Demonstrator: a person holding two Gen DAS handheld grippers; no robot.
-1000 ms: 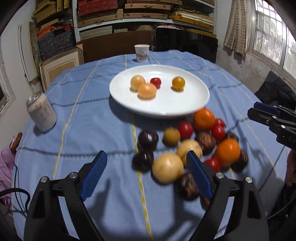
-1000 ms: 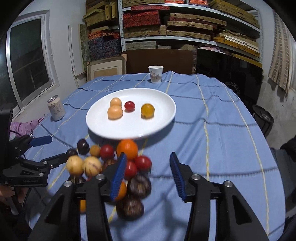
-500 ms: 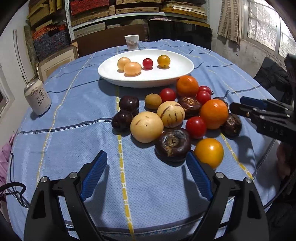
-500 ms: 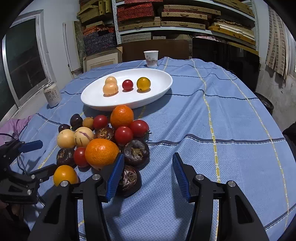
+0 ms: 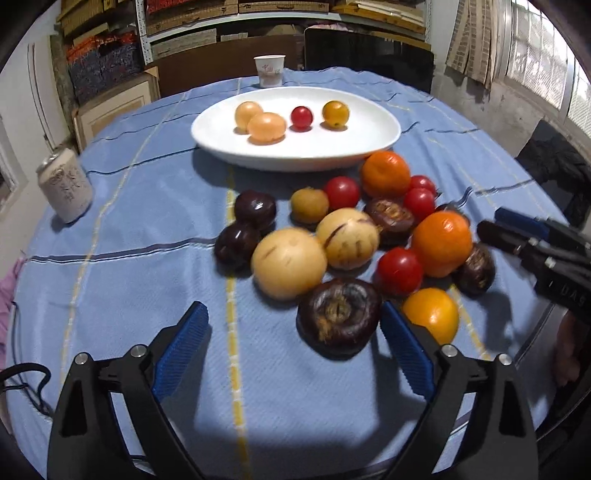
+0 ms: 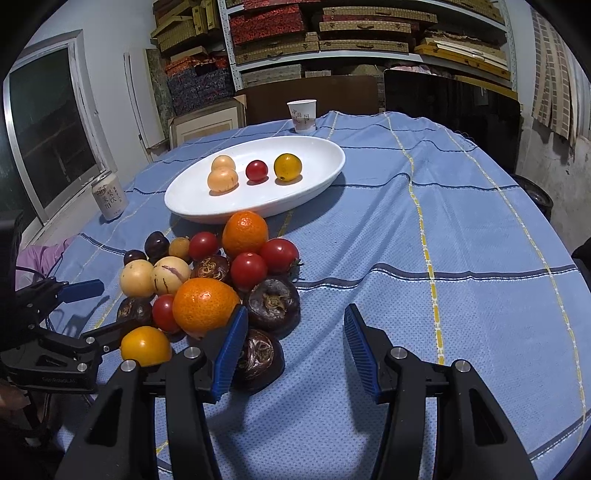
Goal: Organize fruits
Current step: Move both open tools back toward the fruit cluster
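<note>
We judged the task to be only at its start. On the white plate [image 5: 369,147], in the upper middle of the left wrist view, four small fruits lay: two pale orange ones [image 5: 258,122] touching each other, a red tomato [image 5: 301,117] and a yellow-orange fruit [image 5: 335,113]. Most of the fruit was not yet sorted. The pile [image 5: 347,236] lay on the cloth just below the plate, in the centre of the frame: oranges, red tomatoes, two pale striped melons, several dark purple fruits and one yellow fruit at the lower right. Perhaps more were hidden behind the oranges; the picture was a little blurred there.

Our left gripper [image 5: 291,339] had its jaws wide apart and held nothing; a dark purple fruit [image 5: 338,315] was just inside its right jaw. Our right gripper [image 6: 295,347] was also open and empty, beside the right edge of the pile.

The table [image 6: 461,229] was round, under a blue cloth with yellow and dark stripes. A can [image 5: 66,188] stood at the left and a paper cup [image 5: 269,70] at the top. Behind were shelves [image 6: 332,33] full of boxes, with windows at the frame edges.
</note>
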